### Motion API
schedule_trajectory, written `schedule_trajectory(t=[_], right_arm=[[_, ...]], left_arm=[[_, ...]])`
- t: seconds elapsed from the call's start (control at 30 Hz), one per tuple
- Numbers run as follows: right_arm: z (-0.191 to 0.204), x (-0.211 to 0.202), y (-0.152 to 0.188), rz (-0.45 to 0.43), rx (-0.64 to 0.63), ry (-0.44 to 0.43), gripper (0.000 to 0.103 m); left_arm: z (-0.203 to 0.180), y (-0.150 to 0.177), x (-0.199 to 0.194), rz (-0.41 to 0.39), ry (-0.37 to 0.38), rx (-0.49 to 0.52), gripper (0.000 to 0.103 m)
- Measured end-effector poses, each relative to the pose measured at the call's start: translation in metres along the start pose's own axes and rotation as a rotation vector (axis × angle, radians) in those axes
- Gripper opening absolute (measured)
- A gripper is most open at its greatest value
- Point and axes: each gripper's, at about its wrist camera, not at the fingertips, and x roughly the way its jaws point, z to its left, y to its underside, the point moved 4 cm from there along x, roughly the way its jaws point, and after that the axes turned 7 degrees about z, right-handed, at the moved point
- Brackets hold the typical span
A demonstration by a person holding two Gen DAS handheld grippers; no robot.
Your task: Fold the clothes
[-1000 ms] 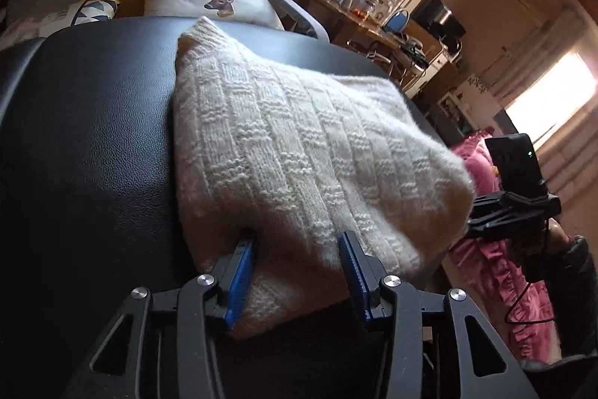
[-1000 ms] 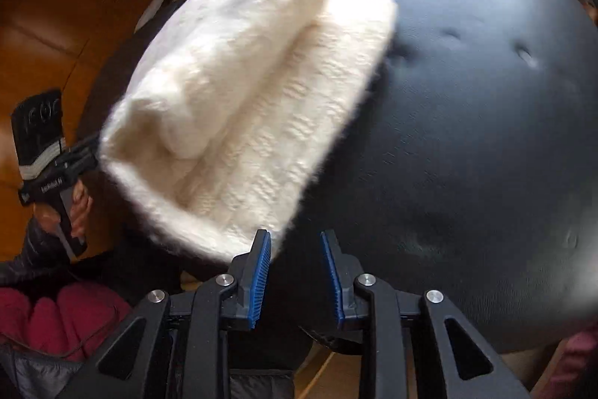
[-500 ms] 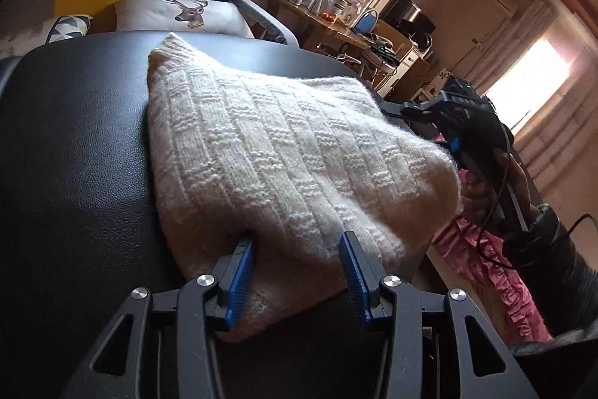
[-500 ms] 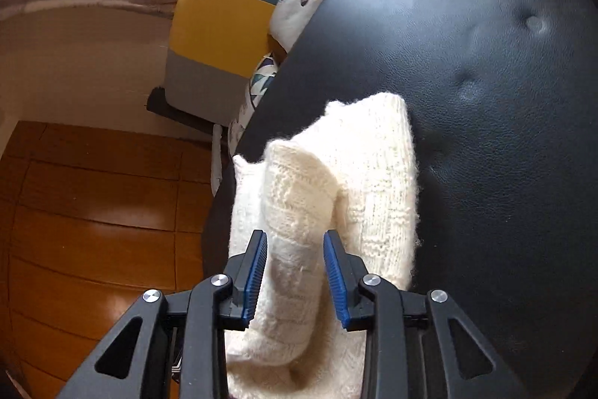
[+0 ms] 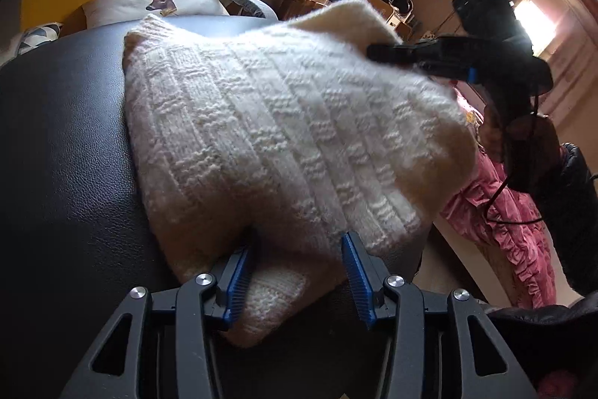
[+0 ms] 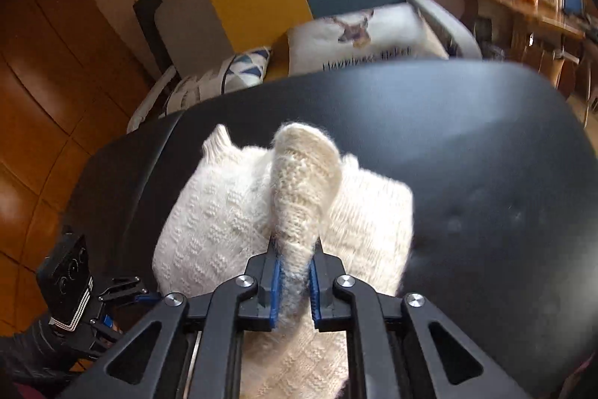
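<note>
Right tongs (image 6: 293,281): pinching a raised sweater (image 5: 284,137) fold, newly lifted. Left tongs (image 5: 295,281): spread, low at the near hem, unchanged.

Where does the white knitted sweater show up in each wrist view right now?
Left wrist: the sweater fills the middle, its near corner between the open left gripper.
Right wrist: it lies lower centre, a raised fold pinched in the right gripper.
Shared landmark: the deer cushion beyond the black leather surface.
</note>
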Motion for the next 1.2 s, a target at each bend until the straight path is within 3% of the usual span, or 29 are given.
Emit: schedule_trajectory(t=[0.07, 0.13, 0.2, 0.3, 0.33, 0.53, 0.6, 0.7, 0.87, 1.07, 1.1, 1.17, 1.2], right_arm=[[-0.019, 0.008, 0.014, 0.033, 0.028, 0.067, 0.011], [-0.040, 0.032, 0.046, 0.124, 0.102, 0.036, 0.011], [-0.056, 0.044, 0.067, 0.112, 0.182, -0.067, 0.012], [-0.083, 0.044, 0.079, 0.043, 0.365, -0.248, 0.013], [-0.086, 0.044, 0.081, 0.031, 0.379, -0.268, 0.014], [-0.092, 0.046, 0.083, 0.014, 0.420, -0.317, 0.017], [-0.093, 0.047, 0.082, 0.019, 0.423, -0.324, 0.017], [-0.093, 0.048, 0.082, 0.025, 0.431, -0.329, 0.018], [-0.090, 0.048, 0.083, 0.038, 0.455, -0.323, 0.019], [-0.088, 0.046, 0.084, 0.081, 0.460, -0.324, 0.022], [-0.088, 0.046, 0.085, 0.086, 0.462, -0.324, 0.022], [-0.088, 0.046, 0.086, 0.093, 0.461, -0.318, 0.023], [-0.086, 0.045, 0.086, 0.095, 0.451, -0.306, 0.023]], left_arm=[[-0.003, 0.000, 0.002, 0.022, -0.011, 0.031, 0.048], [-0.006, 0.001, 0.004, 0.046, -0.032, 0.065, 0.048], [-0.009, 0.000, 0.000, 0.072, -0.043, 0.089, 0.044], [0.003, -0.010, -0.018, 0.040, 0.122, -0.045, 0.041], [0.000, -0.008, -0.022, 0.037, 0.117, -0.032, 0.041], [-0.021, 0.006, -0.038, 0.026, 0.040, 0.097, 0.037], [-0.041, 0.022, -0.027, 0.061, -0.104, 0.240, 0.037], [-0.047, 0.043, -0.010, 0.108, -0.238, 0.338, 0.037], [-0.044, 0.040, -0.002, 0.055, -0.325, 0.382, 0.039], [-0.046, 0.042, 0.012, 0.075, -0.483, 0.587, 0.046], [-0.044, 0.042, 0.013, 0.068, -0.482, 0.597, 0.046], [-0.037, 0.041, 0.011, 0.050, -0.454, 0.577, 0.032], [-0.031, 0.037, 0.006, 0.037, -0.410, 0.522, 0.014]])
